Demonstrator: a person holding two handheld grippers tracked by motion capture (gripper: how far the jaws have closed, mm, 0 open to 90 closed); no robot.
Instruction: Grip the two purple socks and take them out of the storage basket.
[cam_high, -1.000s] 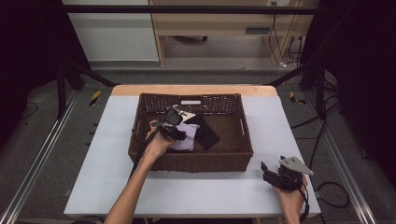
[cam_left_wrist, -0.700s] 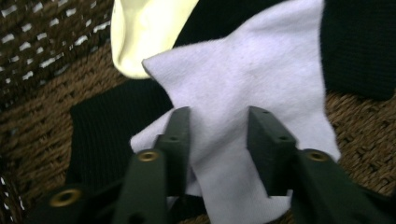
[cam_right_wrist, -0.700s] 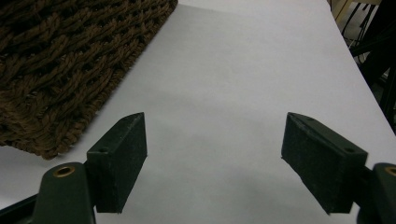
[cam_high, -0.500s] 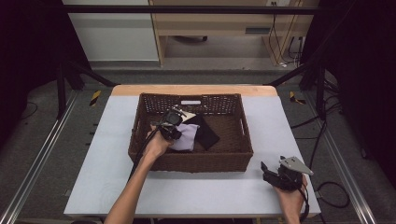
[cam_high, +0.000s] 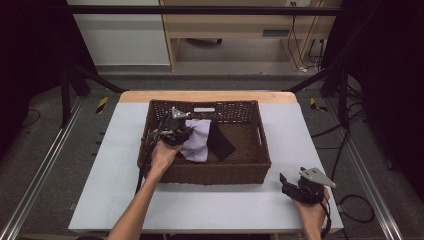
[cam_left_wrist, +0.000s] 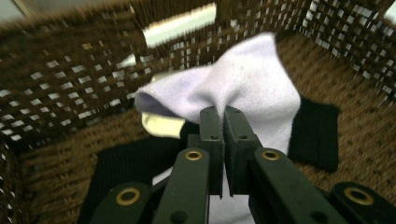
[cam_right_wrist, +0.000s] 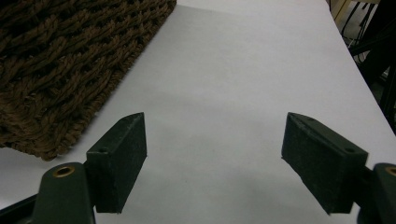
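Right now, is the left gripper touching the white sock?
Touching. The left gripper view shows the left gripper with its fingers pinched shut on the white sock.

This looks like a lab set up for recording. A white worktop (cam_high: 210, 210) with a pale wooden far edge stands inside a frame of black metal bars (cam_high: 200, 10), with dark curtains (cam_high: 30, 55) hanging at both sides. Metal rails (cam_high: 45, 165) run along the grey floor, marked with yellow-and-black hazard tape (cam_high: 102, 104). Loose cables (cam_high: 350, 205) trail over the floor, and a light wooden cabinet (cam_high: 240, 30) stands behind.
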